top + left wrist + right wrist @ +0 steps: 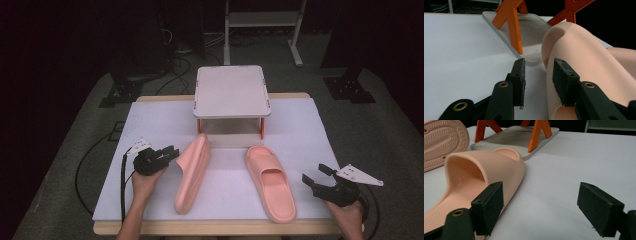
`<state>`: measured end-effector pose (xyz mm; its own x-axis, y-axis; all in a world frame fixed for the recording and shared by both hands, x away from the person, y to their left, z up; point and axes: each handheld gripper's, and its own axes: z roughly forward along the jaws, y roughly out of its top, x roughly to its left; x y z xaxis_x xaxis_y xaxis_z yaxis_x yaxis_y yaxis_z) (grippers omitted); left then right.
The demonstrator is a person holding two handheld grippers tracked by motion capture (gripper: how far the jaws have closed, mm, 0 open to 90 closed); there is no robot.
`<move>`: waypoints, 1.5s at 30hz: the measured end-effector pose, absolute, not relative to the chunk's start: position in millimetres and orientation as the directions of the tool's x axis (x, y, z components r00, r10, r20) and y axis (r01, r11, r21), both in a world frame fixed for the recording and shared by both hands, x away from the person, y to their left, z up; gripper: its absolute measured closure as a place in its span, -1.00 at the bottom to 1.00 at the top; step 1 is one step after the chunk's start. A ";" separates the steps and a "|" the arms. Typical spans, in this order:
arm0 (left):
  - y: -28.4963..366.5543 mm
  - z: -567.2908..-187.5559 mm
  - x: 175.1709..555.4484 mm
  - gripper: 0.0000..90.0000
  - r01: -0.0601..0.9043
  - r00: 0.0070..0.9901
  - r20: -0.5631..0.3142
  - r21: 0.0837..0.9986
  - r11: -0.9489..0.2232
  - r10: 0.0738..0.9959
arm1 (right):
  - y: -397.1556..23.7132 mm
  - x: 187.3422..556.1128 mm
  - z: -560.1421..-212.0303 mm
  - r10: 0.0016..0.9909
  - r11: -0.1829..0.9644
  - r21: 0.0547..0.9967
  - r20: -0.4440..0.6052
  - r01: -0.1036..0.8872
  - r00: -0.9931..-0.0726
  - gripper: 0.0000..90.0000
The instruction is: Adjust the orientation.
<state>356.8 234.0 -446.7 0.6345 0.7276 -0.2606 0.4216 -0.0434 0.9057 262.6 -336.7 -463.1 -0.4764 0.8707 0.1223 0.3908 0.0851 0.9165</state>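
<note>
left gripper point(171, 153), centre left, jaws partly closed around edge of tipped slipper point(192, 172), pads apparently short of contact; right gripper point(314, 176) open beside flat slipper point(270, 181), lower right. next: firm grip, then lift toward rack point(231, 92).

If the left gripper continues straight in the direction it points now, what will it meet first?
Most likely the left slipper, which stands on its edge. In the left gripper view, the left gripper has one pad against the slipper's strap already. Beyond it stands the orange-legged shelf.
</note>
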 end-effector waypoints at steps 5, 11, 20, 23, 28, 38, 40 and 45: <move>231.4 -445.7 355.9 0.33 0.418 0.636 -0.272 0.908 -0.026 0.722 | -337.4 262.0 -462.9 0.872 0.081 0.918 0.123 0.388 -0.474 -0.54; 227.1 -443.8 354.5 0.28 0.415 0.636 -0.283 0.910 -0.010 0.718 | -337.9 261.8 -463.1 0.873 0.080 0.918 0.124 0.388 -0.472 -0.54; 212.6 -439.8 349.4 0.16 0.407 0.641 -0.309 0.913 0.030 0.703 | -338.8 261.2 -463.2 0.876 0.077 0.919 0.123 0.387 -0.467 -0.54; 202.5 -437.3 346.3 0.14 0.397 0.651 -0.305 0.917 0.032 0.695 | -339.0 260.8 -463.4 0.876 0.074 0.921 0.123 0.383 -0.466 -0.54; 182.8 -436.9 342.8 0.13 0.397 0.657 -0.274 0.918 -0.014 0.702 | -341.2 259.4 -463.3 0.879 0.067 0.921 0.128 0.383 -0.460 -0.54; 161.9 -451.7 340.0 0.09 0.427 0.683 -0.265 0.901 -0.077 0.680 | -342.6 259.0 -464.6 0.876 0.065 0.920 0.133 0.387 -0.463 -0.54; 161.7 -451.6 339.7 0.09 0.425 0.688 -0.259 0.901 -0.087 0.678 | -341.2 259.2 -464.6 0.873 0.070 0.918 0.132 0.389 -0.469 -0.54; 162.6 -452.1 337.7 0.06 0.430 0.692 -0.264 0.899 -0.090 0.672 | -337.3 260.2 -465.2 0.865 0.084 0.916 0.129 0.393 -0.485 -0.54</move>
